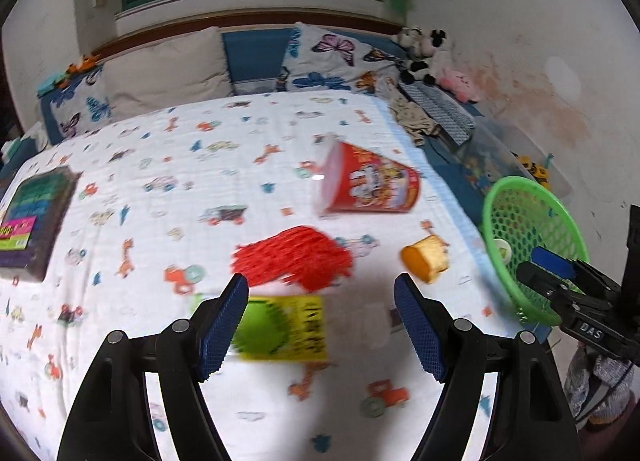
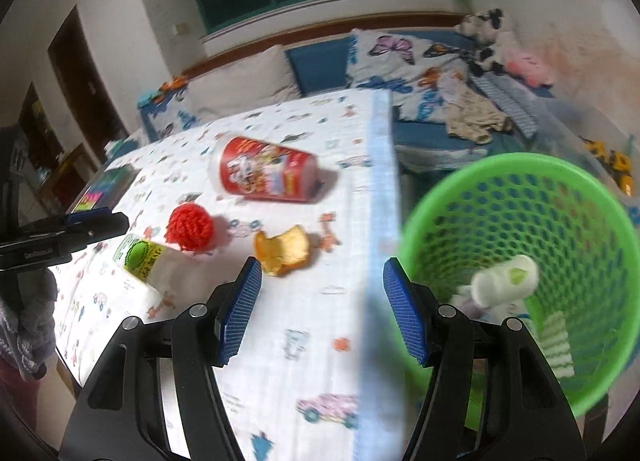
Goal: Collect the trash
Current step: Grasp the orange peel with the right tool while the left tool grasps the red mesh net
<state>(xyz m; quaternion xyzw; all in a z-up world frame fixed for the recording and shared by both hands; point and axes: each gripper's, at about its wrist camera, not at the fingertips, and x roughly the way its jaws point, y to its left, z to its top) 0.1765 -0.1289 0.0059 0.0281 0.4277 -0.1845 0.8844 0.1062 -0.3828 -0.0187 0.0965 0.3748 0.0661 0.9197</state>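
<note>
Both tongs stand apart and carry nothing. Left gripper (image 1: 320, 325) hovers low over the bedsheet (image 1: 160, 189), its fingers bracketing the yellow-green packet (image 1: 284, 327), which lies flat just short of the red mesh net (image 1: 292, 259). Right gripper (image 2: 322, 305) straddles the sheet's edge, beside the green basket (image 2: 568, 197) that stands off the bed's side. Basket already holds a white wrapper (image 2: 506, 279) and some other scraps; blur prevents naming them. Still on the sheet: packet, mesh net, orange peel (image 2: 284, 249), and the red cup (image 2: 266, 171) lying on its side, farther back. Judgement: collection is partly done; step in hand is the left pick of the packet. Next move calls for lowering until the pads flank the packet's edges, closing, then carrying across to the basket. A flat packet on soft cloth may pinch up sheet with it.
</note>
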